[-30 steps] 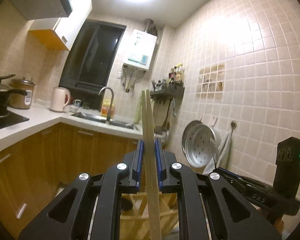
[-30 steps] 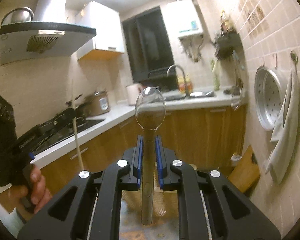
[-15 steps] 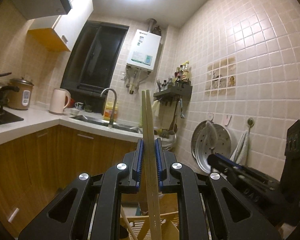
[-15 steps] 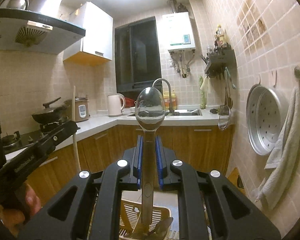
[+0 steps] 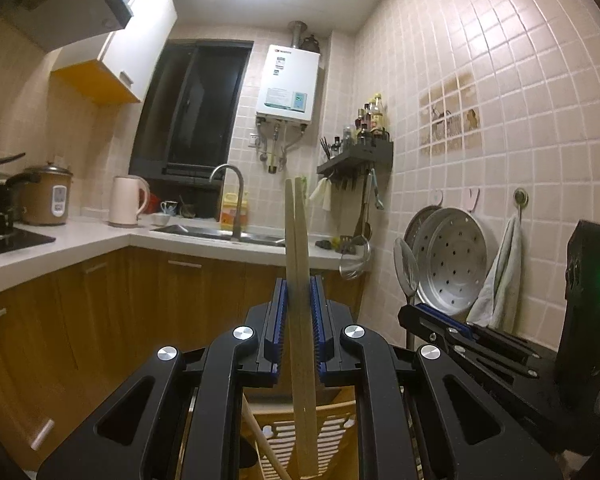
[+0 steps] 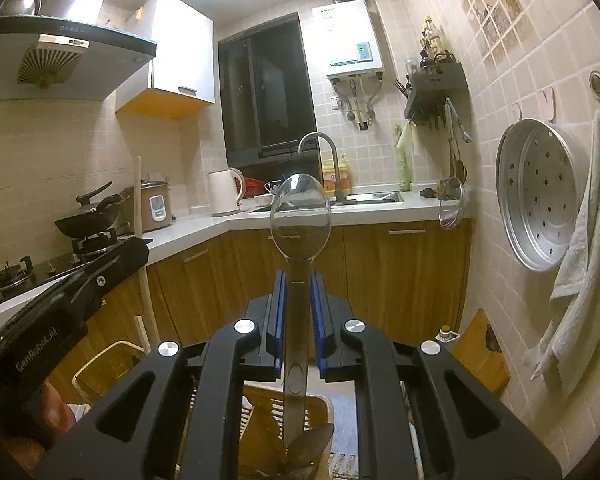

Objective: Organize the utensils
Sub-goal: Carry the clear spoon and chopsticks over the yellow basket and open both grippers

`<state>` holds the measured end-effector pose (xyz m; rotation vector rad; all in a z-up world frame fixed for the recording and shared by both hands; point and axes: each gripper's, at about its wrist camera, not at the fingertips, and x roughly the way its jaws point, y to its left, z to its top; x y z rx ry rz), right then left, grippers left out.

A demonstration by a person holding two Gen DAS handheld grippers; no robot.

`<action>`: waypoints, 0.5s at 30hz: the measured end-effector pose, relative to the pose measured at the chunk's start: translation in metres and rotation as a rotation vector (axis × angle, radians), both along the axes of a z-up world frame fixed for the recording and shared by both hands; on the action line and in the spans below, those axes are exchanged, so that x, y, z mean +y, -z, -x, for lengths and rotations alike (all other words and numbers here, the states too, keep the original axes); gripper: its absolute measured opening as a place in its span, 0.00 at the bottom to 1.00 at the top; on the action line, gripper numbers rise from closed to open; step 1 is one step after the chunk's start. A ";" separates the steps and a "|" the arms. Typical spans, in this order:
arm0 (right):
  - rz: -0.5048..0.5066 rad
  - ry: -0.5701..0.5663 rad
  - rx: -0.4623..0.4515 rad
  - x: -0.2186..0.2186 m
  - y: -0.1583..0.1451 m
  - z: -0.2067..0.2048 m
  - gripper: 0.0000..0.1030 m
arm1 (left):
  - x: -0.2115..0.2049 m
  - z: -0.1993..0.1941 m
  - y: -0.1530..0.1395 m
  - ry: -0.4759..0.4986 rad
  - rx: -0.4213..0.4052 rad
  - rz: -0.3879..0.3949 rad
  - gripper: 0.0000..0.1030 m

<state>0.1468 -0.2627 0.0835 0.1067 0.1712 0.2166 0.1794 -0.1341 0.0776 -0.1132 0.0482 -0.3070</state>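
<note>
Step in hand: we are carrying two utensils upright above the holder, and we judge this to be the lowering stage, with neither utensil released yet.
Left gripper [image 5: 299,300]: we are clamping a pair of wooden chopsticks [image 5: 296,248] between the blue pads; the sticks are standing almost vertical, tips toward 12 o'clock, lower ends running past the jaws toward 6 o'clock.
Right gripper [image 6: 298,292]: we are pinching the handle of a metal spoon [image 6: 300,220], bowl toward 12 o'clock, handle end hanging toward 6 o'clock just over the holder.
Holder under the left gripper: a wooden slatted holder [image 5: 332,424] is showing at 6 o'clock between the gripper arms; another pale stick [image 5: 260,440] is already leaning inside it, toward 7 o'clock of the chopsticks.
Holder under the right gripper: a slatted wooden compartment [image 6: 276,408] is lying at 6 o'clock; a dark spoon-like piece [image 6: 308,444] is already resting there, right by the handle end. We cannot tell whether they are touching.
Second compartment: at 8 o'clock in the right view a lighter basket rim [image 6: 112,354] is showing, with a stick rising from it; its other contents are hidden.
Next move, our judgement: we are needing to keep each utensil vertical, sink it into its own compartment, and only then loosen the jaws.
Risk: the spoon may be catching on the piece already inside.
</note>
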 end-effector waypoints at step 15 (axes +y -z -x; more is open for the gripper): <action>0.013 -0.036 0.022 -0.002 0.006 0.021 0.23 | 0.009 0.006 0.007 0.015 0.007 0.020 0.35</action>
